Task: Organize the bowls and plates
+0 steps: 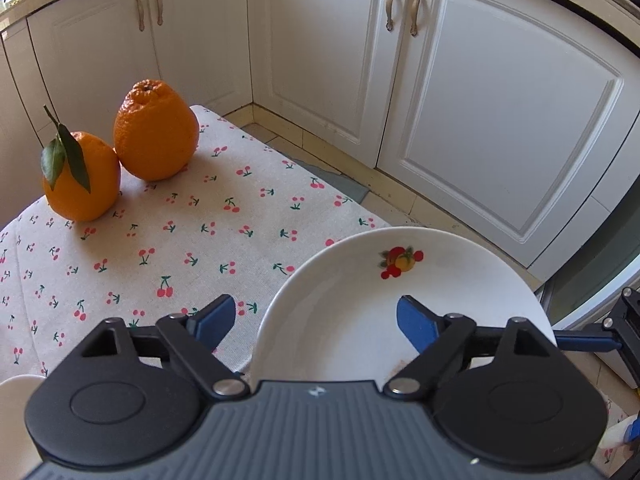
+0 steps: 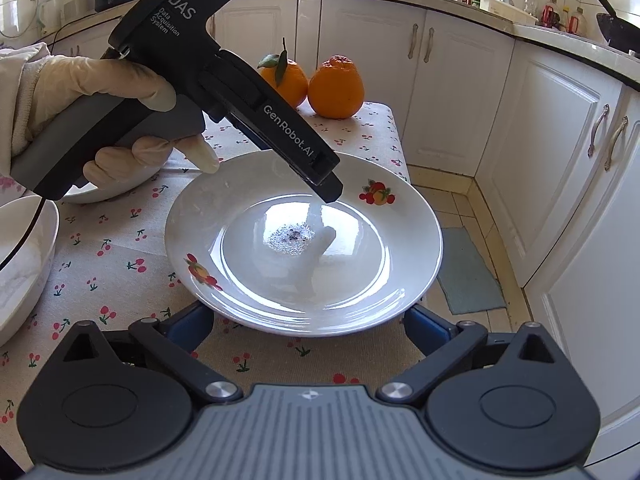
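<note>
plate [image 2: 304, 240] flat on cherry cloth [image 2: 120, 264], dead ahead. my right gripper [image 2: 308, 326] and left gripper [image 1: 316, 326] both gape, holding nothing. oranges [image 2: 336, 86] at 12, bowl [image 2: 20, 256] at 9.

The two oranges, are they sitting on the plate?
No, the two oranges sit on the cherry tablecloth behind the plate, not on it.

Plate [image 2: 304, 240] on table [image 2: 120, 248]; oranges [image 2: 335, 88] behind; bowl [image 2: 24, 256] left.
</note>
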The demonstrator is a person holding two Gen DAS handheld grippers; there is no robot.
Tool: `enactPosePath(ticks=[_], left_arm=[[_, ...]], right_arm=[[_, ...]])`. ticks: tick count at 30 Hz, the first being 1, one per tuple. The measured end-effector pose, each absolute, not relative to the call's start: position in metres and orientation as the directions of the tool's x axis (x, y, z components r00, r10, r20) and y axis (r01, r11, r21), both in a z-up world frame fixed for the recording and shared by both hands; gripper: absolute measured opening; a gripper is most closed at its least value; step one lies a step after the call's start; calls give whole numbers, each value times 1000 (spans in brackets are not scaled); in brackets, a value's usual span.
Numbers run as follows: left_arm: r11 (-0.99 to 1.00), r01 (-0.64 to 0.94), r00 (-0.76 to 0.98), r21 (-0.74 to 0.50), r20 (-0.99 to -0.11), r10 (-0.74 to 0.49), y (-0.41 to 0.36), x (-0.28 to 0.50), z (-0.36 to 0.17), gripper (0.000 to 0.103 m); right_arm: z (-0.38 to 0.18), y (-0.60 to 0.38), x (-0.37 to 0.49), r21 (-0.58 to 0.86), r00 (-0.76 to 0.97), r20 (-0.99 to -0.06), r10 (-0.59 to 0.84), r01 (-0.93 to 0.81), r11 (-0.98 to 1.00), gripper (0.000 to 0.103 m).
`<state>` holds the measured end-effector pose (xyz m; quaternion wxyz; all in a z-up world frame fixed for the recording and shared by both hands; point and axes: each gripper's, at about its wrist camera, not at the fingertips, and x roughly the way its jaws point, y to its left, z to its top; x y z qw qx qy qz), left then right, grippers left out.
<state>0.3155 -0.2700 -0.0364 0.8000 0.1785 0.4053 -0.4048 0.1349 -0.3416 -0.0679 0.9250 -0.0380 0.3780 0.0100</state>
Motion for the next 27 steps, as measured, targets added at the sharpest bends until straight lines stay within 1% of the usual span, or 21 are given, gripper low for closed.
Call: enactPosePath(ticks=[8,15,19,22,23,27], left_arm=[[605,796,392,-6,-756,-523,-256,291,-8,90],[625,780,460,27,-703,-543,-228,256,25,90],[634,770,509,71,-667,-544,-206,225,42,90],[653,753,539,77,-642,-546,-186,201,52,91],[659,747,551,85,-635,-542,-180,191,53,93],[670,729,595,139,-614,-519,-157,157,51,93]], right_arm=[[-60,-333,128,-85,716,-698,-34,-36,996,103],[-48,-319,112,-105,737,-675,-40,-42,994,103],[-40,-310,97,-100,757,-653,-25,-53,994,103],[-36,-302,85,-81,769,-639,2,-70,994,103],[-36,-299,81,-72,773,-634,14,-77,994,103],[-36,-286,64,-52,785,-617,57,-112,992,103]])
